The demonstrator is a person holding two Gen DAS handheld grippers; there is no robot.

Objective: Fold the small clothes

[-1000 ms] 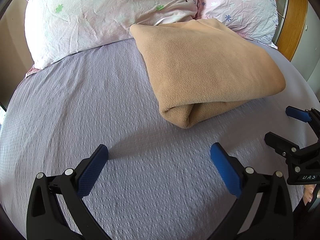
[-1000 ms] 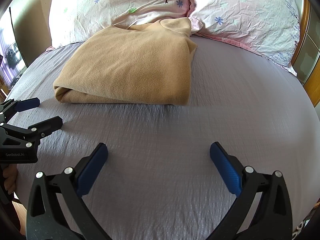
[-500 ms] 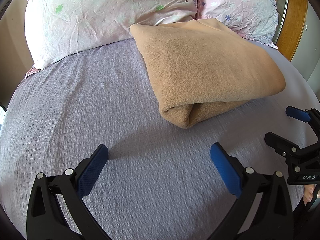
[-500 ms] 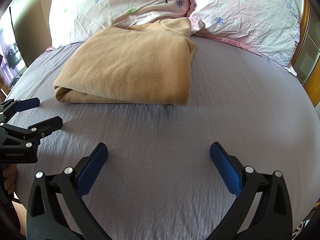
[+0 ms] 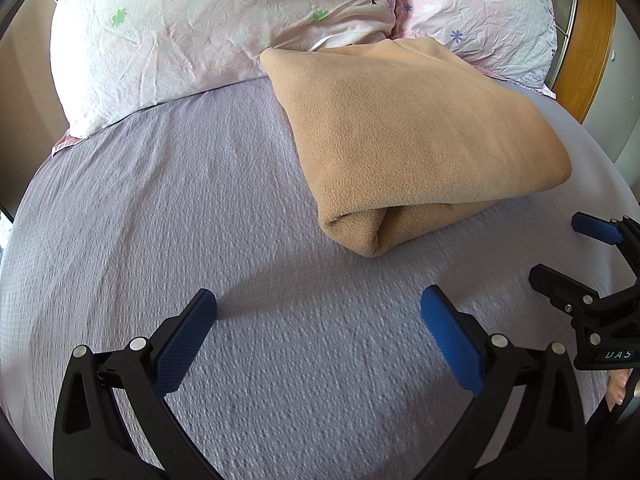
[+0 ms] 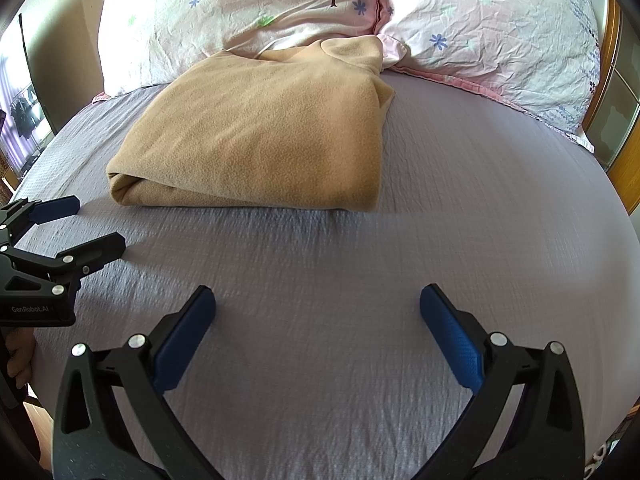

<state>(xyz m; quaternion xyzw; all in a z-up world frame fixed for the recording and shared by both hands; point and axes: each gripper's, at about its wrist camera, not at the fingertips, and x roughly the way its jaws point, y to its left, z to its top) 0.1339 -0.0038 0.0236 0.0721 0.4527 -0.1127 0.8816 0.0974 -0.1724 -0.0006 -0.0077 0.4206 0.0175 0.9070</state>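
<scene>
A tan fleece garment (image 5: 412,140) lies folded in a thick rectangle on the lavender bed sheet (image 5: 160,208), its far end against the pillows. It also shows in the right wrist view (image 6: 260,132). My left gripper (image 5: 318,306) is open and empty, hovering over bare sheet short of the garment's near left corner. My right gripper (image 6: 318,306) is open and empty over bare sheet, in front of the garment's near right edge. Each gripper shows in the other's view: the right one (image 5: 560,252) at the right edge, the left one (image 6: 92,224) at the left edge.
Two pink flowered pillows (image 5: 208,28) (image 6: 500,40) lie along the head of the bed. A wooden headboard (image 5: 588,36) rises at the far right. The bed's left edge and a room beyond it (image 6: 24,120) show at the left.
</scene>
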